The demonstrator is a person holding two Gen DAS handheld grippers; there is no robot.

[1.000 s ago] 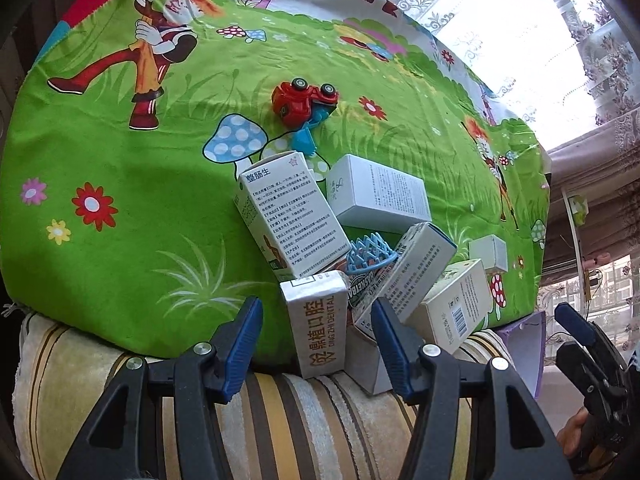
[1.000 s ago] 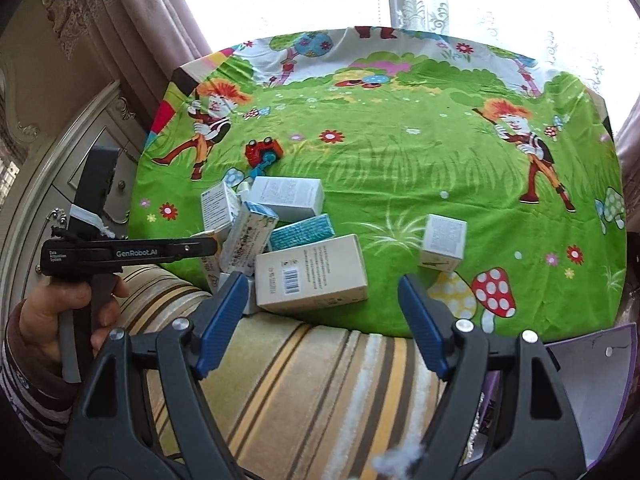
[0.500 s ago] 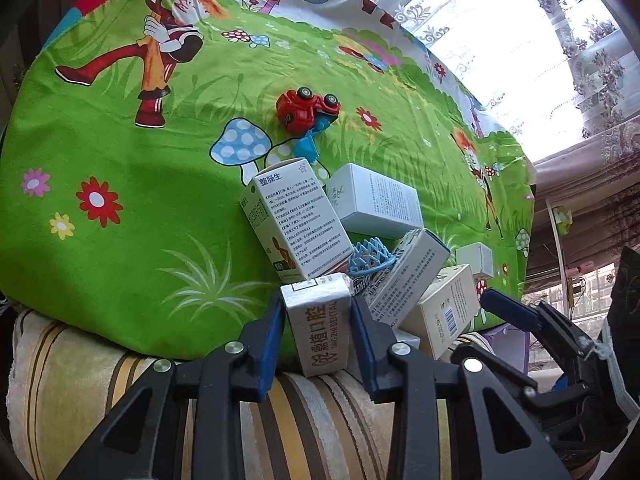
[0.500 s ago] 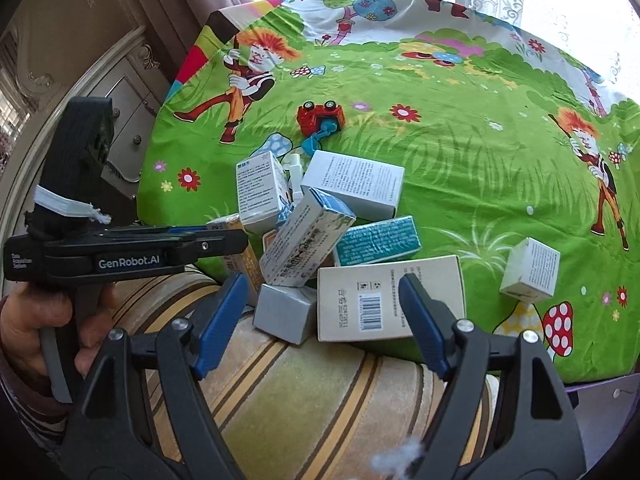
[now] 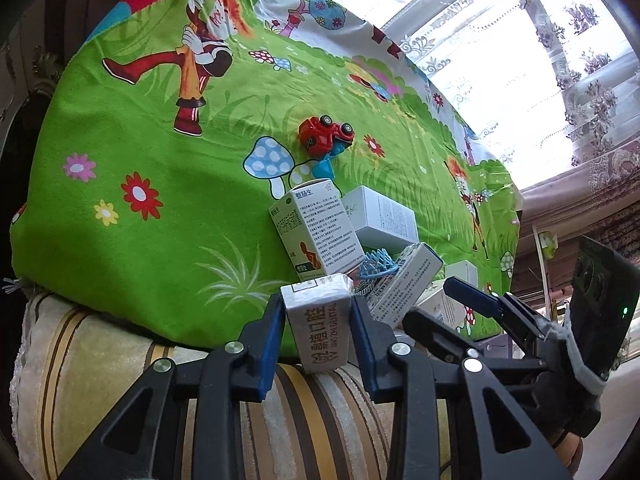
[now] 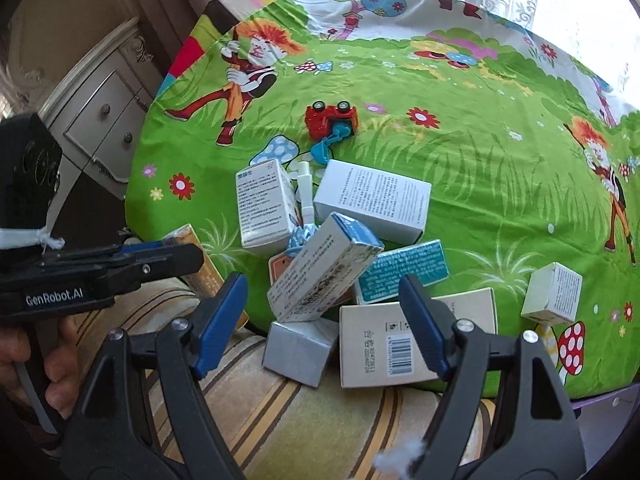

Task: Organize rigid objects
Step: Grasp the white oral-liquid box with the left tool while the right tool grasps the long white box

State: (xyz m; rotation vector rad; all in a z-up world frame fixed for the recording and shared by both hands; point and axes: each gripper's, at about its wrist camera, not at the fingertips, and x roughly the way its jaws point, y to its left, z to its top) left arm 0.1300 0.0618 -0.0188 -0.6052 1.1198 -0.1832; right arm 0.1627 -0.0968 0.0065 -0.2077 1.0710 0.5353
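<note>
Clamped in the left gripper (image 5: 318,334): a silver box (image 5: 320,320), blue pads pressing both its narrow sides, lower end over the striped cushion (image 5: 120,360) at the near edge of the green cloth (image 5: 140,140). Best lifted straight up before any swing, since a tall white box (image 5: 316,232) leans just behind and a blue plastic basket (image 5: 378,262) sits beside its top corner. Keep the squeeze even; thin card may buckle or slip. Wide open and empty, the right gripper (image 6: 322,320) hovers over the pile, a tilted box (image 6: 320,272) and a small grey box (image 6: 298,350) between its fingers, neither touched. Better held clear until the left load is out. Further back, a flat white box (image 6: 372,204); beyond, a red toy car (image 6: 330,118), upside down, well apart from the heap.
</note>
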